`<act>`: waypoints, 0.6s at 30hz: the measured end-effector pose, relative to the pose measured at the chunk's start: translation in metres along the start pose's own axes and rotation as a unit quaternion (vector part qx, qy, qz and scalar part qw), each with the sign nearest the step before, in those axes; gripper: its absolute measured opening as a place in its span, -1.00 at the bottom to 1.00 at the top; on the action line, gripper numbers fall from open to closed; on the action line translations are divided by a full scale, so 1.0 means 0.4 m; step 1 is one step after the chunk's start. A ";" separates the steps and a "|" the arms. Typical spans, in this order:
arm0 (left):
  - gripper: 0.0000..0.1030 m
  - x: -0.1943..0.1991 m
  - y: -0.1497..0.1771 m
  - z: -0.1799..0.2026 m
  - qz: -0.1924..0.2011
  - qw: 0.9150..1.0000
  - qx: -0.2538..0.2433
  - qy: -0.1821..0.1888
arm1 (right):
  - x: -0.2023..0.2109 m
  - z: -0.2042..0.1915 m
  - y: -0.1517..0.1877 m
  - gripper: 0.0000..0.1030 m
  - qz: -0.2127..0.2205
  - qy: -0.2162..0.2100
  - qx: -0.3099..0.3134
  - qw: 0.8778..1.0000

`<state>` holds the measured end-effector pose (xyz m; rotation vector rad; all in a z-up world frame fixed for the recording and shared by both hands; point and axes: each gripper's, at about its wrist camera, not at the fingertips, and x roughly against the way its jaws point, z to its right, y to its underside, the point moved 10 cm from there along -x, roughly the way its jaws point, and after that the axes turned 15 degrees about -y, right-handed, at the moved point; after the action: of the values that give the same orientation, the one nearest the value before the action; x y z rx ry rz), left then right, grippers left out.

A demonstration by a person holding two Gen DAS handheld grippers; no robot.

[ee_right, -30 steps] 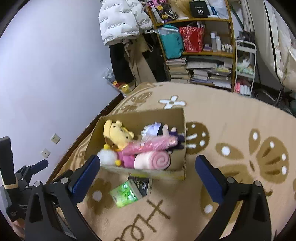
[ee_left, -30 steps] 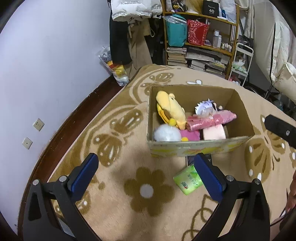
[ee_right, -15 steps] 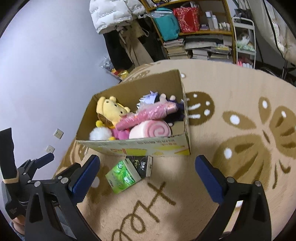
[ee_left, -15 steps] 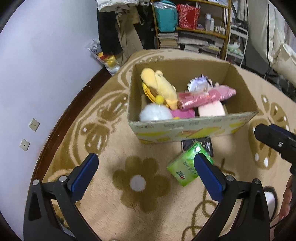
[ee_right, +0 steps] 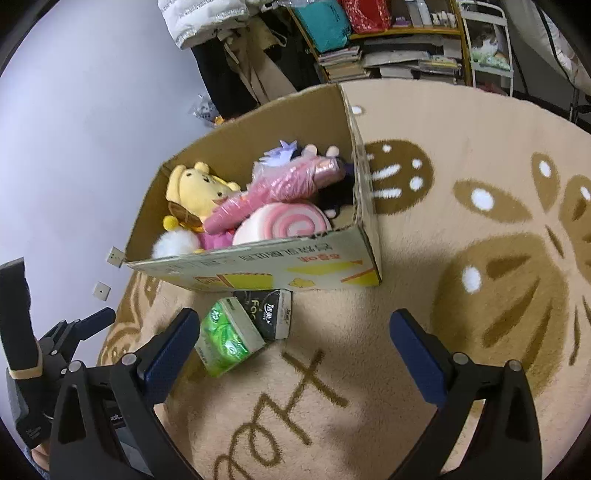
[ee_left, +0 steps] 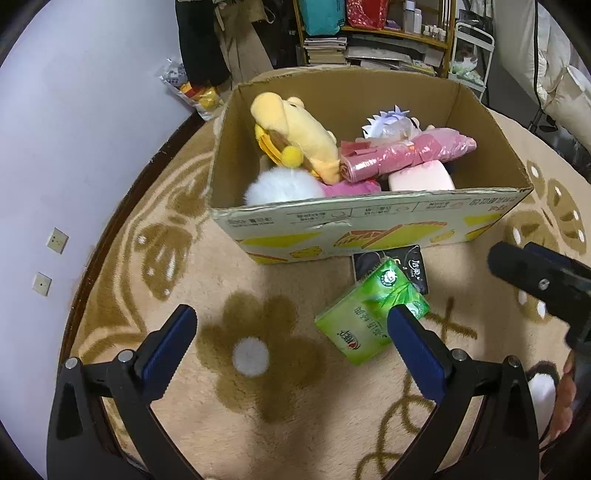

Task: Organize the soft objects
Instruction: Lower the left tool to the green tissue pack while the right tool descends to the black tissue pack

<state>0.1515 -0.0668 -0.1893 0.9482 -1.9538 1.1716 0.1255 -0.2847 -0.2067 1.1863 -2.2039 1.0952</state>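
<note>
A cardboard box (ee_left: 369,225) (ee_right: 258,266) on the rug holds a yellow bear plush (ee_left: 295,129) (ee_right: 195,192), a white pompom (ee_left: 280,186), a pink plastic roll (ee_left: 402,153) (ee_right: 280,184) and a pink swirl cushion (ee_right: 284,225). A green tissue pack (ee_left: 369,314) (ee_right: 225,339) leans on a black tissue pack (ee_left: 399,266) (ee_right: 271,314) in front of the box. My left gripper (ee_left: 291,332) is open and empty, its right finger beside the green pack. My right gripper (ee_right: 295,336) is open and empty, above the rug right of the packs.
A beige rug with brown flowers (ee_left: 258,350) covers the floor. A lilac wall (ee_left: 74,147) is at the left. A cluttered shelf (ee_left: 369,33) and hanging coats (ee_right: 207,22) stand behind the box. The right gripper's body shows in the left wrist view (ee_left: 543,280).
Both grippers have moved forward and down toward the box and the tissue packs. Both stay open and empty.
</note>
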 end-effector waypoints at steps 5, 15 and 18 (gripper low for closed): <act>0.98 -0.018 0.003 0.023 -0.013 1.000 0.000 0.017 | -0.031 0.011 0.006 1.00 -0.016 0.000 0.000 1.000; 0.98 -0.044 0.013 0.084 -0.027 0.998 -0.028 0.043 | -0.080 0.030 0.000 1.00 -0.035 -0.003 -0.006 0.999; 0.98 -0.052 0.014 0.104 -0.036 0.997 -0.031 0.057 | -0.091 0.037 0.000 1.00 -0.038 -0.003 -0.009 0.999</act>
<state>0.1505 -0.0976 -0.2245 0.8926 -1.8405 1.0939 0.1459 -0.2780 -0.2395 1.2561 -2.1500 1.0398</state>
